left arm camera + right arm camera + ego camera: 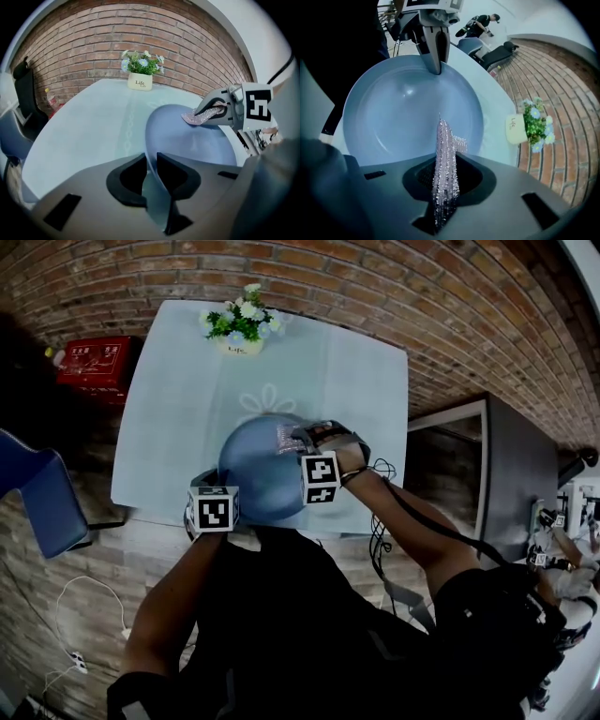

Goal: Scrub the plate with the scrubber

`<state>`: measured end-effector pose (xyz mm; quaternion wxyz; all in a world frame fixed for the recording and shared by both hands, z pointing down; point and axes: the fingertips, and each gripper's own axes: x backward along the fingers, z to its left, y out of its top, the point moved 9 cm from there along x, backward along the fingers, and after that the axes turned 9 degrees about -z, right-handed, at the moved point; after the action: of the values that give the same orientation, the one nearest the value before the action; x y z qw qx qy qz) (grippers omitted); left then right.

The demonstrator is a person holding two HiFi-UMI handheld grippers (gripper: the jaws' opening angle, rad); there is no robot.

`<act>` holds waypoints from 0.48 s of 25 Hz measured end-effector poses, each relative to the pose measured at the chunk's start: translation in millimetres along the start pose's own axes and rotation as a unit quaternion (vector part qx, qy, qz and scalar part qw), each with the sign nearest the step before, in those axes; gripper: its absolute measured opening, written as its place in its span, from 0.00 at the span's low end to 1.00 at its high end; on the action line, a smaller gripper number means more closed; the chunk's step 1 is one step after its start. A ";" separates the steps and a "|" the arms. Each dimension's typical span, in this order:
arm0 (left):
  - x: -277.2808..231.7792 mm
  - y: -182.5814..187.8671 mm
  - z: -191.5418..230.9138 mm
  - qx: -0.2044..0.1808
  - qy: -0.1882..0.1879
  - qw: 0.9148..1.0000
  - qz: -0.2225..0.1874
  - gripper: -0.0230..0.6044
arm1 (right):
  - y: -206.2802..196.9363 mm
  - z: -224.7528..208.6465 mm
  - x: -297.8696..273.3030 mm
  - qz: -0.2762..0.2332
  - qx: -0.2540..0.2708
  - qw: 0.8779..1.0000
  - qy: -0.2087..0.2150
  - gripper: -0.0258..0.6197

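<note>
Plate [258, 474], blue and round, sits over the near edge of the pale counter [178, 409], tilted, with its hollow face turned toward the right side. Cannot tell if its far rim rests on the counter.

Left claw [151, 164] is partly closed and pinches the plate's near rim. The rim runs edge-on between the two pads, and both pads press on it.

Right claw [446, 174] is clamped on the scrubber [444, 140], a flat silvery mesh pad held on edge. The pad's long axis runs along the jaws and its free end sticks out past the tips, pointing down into the plate's hollow. In the left gripper view the free end lies at the plate's far-right part, just inside the rim. It looks to be touching the surface, but contact is not certain.

White pot of flowers [241, 334] stands at the counter's far edge, well apart from the plate. Brick floor surrounds the counter.
</note>
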<state>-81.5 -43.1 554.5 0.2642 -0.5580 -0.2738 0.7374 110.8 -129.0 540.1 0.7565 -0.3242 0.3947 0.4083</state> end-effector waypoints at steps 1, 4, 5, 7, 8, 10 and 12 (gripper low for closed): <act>1.6 0.1 0.5 0.015 0.001 1.000 0.003 0.16 | -0.4 1.9 0.6 0.008 -0.012 1.000 0.010 0.14; 2.7 -0.6 0.1 0.020 0.001 1.000 0.002 0.15 | -4.2 8.7 4.9 0.027 -0.046 0.998 0.038 0.14; 2.3 -1.3 0.0 0.017 0.000 1.000 0.001 0.15 | -5.3 11.2 6.6 0.032 -0.057 0.997 0.045 0.14; 1.7 -2.7 0.4 0.021 -0.002 1.000 0.001 0.15 | -5.6 16.6 9.6 0.046 -0.081 0.994 0.058 0.14; 1.9 -2.7 0.6 0.023 -0.002 1.000 0.001 0.15 | -5.3 18.9 11.0 0.053 -0.092 0.992 0.063 0.14; 2.2 -1.5 0.4 0.020 0.000 1.000 0.002 0.15 | -4.8 22.0 13.4 0.063 -0.118 0.989 0.068 0.14; 2.5 -0.8 0.0 0.012 0.001 1.000 0.004 0.15 | -5.5 24.8 15.8 0.064 -0.147 0.985 0.066 0.14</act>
<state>-82.0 -40.8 553.4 0.2677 -0.5567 -0.2627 0.7412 129.4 -105.6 539.2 0.6457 -0.4320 0.3991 0.4870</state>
